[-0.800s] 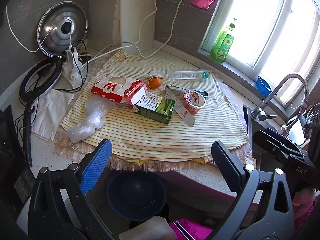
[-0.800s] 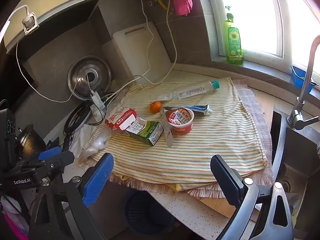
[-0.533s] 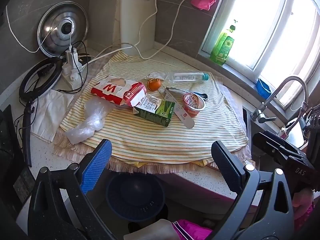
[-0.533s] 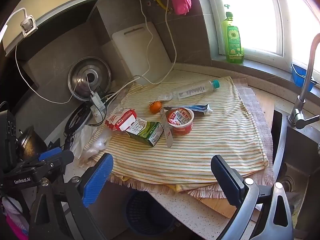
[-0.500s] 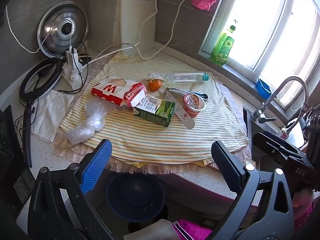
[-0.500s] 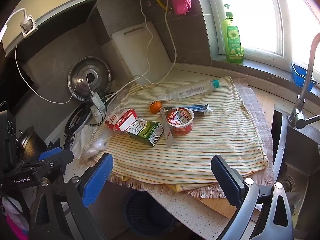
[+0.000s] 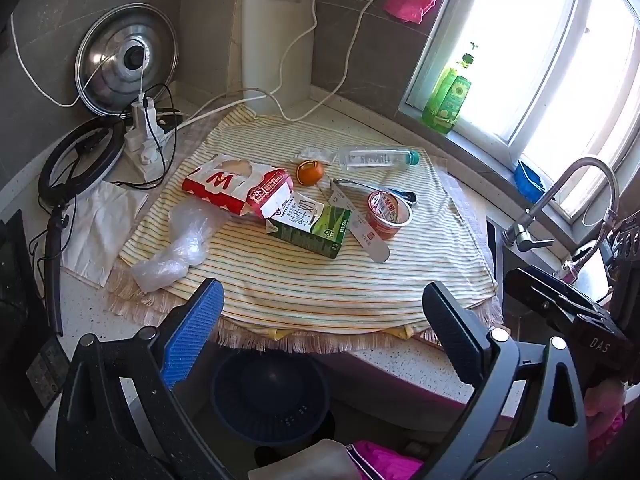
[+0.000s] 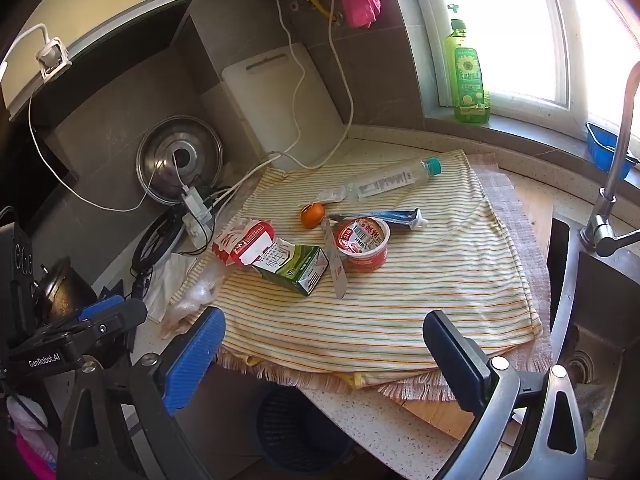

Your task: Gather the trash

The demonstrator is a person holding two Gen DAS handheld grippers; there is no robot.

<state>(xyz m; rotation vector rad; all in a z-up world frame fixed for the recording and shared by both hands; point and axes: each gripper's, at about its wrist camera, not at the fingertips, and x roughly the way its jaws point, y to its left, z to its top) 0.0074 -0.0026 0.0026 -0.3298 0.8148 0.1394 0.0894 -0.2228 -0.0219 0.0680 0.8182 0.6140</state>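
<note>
Trash lies on a striped cloth (image 7: 328, 280) (image 8: 420, 304): a green milk carton (image 7: 310, 228) (image 8: 292, 266), a red and white paper bag (image 7: 228, 184) (image 8: 242, 242), a red cup (image 7: 387, 214) (image 8: 362, 242), an orange peel (image 7: 310, 172) (image 8: 313, 215), a clear bottle (image 7: 378, 159) (image 8: 392, 180), a crumpled plastic bag (image 7: 180, 244) (image 8: 196, 292) and a flat wrapper strip (image 7: 360, 226) (image 8: 334, 264). A dark blue bin (image 7: 270, 396) (image 8: 300, 428) stands on the floor below the counter edge. My left gripper (image 7: 320, 332) and right gripper (image 8: 324, 356) both hover open in front of the counter, holding nothing.
A pot lid (image 7: 126, 64), a ring light (image 7: 80, 160), a power strip with cables (image 7: 144, 140) and white paper (image 7: 100, 228) crowd the left. A cutting board (image 7: 278, 40) leans at the back. A green soap bottle (image 7: 448, 96) stands on the sill; faucet (image 7: 560, 200) and sink (image 8: 592, 312) are right.
</note>
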